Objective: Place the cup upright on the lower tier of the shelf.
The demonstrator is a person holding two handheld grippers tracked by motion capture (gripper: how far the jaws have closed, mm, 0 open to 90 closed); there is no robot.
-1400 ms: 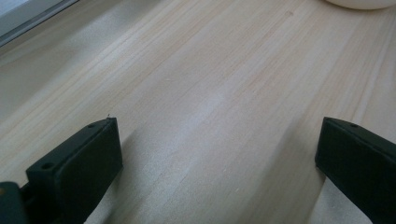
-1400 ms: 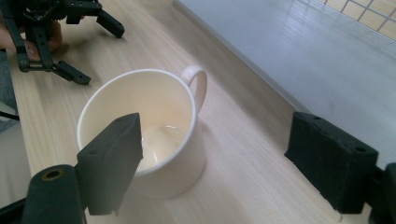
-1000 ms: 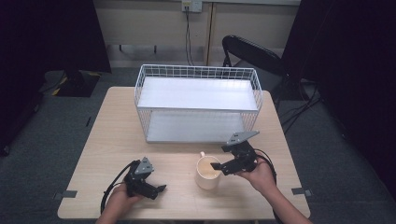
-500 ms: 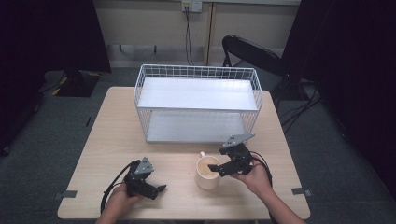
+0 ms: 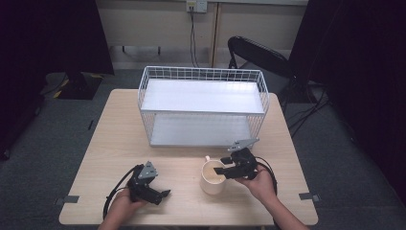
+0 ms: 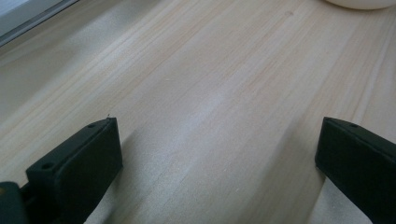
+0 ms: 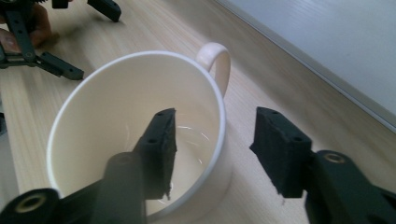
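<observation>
My right gripper [image 5: 224, 170] straddles the wall of the cream ceramic mug [image 5: 212, 177]: in the right gripper view one black jaw hangs inside the cup, the other stands outside the rim, and the gripper [image 7: 212, 140] has just been closing on that wall. A gap still shows between the outer pad and the rim, so I do not have a grip yet; the jaws are partly open with the mug's side between them. The mug stands upright on the pale wooden table [image 5: 115, 139], near the front edge and right of the middle, its looped handle [image 7: 217, 60] on the far side, turned toward the white wire basket rack [image 5: 203, 108] that sits well behind it, across the middle of the tabletop. The cup [image 7: 135, 140] looks empty, its glazed bottom shining. My left gripper [image 5: 165, 194] rests low on the table to the left of the mug, well apart from it, with my hand [image 5: 125, 203] behind it at the table's front edge. In the left gripper view its jaws stand wide apart over bare wood with nothing between them, and the mug's base [image 6: 357, 3] peeks in at the top edge.
</observation>
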